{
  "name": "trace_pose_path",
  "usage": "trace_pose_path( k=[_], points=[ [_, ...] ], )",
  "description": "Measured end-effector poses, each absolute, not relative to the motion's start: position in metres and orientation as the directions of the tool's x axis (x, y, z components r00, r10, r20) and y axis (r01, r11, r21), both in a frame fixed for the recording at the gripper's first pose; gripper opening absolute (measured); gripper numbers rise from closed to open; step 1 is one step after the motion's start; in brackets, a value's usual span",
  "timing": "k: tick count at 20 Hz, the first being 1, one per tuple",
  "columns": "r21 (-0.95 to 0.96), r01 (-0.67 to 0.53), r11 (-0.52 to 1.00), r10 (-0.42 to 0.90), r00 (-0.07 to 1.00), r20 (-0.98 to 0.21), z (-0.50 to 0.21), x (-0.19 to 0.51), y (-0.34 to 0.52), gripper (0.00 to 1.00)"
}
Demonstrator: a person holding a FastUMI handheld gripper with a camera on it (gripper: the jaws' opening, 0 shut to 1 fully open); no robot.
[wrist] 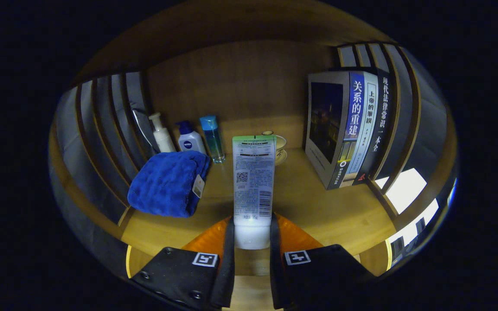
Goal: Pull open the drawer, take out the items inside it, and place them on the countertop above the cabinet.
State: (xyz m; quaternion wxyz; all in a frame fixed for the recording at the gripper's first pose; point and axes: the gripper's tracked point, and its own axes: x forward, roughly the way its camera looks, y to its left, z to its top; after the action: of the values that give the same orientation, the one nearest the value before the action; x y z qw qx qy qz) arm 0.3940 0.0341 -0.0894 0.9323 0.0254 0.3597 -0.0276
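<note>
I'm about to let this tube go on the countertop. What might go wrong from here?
1. The tool grips the white squeeze tube by its cap end, with the tube sticking out ahead; released like this, it may topple.
2. Falling forward, it could hit the small cup on a saucer just behind it.
3. Tipping sideways, it may land on the folded blue towel.

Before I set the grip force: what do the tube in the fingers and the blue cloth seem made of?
The tube, with the gripper shut on its cap end, looks like smooth, slightly glossy soft plastic with a printed label. The blue cloth looks like plush microfibre or terry, nubbly and matte.
</note>
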Motion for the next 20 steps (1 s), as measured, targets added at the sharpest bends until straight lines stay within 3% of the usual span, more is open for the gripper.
trace_pose_path(
  k=[8,17,19,20],
  points=[
    [0.017,0.106,0.994,-0.057,0.655,-0.754,-0.138,0.389,0.036,0.43],
    [-0.057,0.077,0.995,-0.095,0.713,-0.695,-0.144,0.397,0.039,0.53],
    [-0.035,0.074,0.997,-0.077,0.711,-0.699,-0.145,0.396,0.041,0.59],
    [-0.023,0.075,0.997,-0.070,0.718,-0.693,-0.142,0.397,0.042,0.72]
  ],
)
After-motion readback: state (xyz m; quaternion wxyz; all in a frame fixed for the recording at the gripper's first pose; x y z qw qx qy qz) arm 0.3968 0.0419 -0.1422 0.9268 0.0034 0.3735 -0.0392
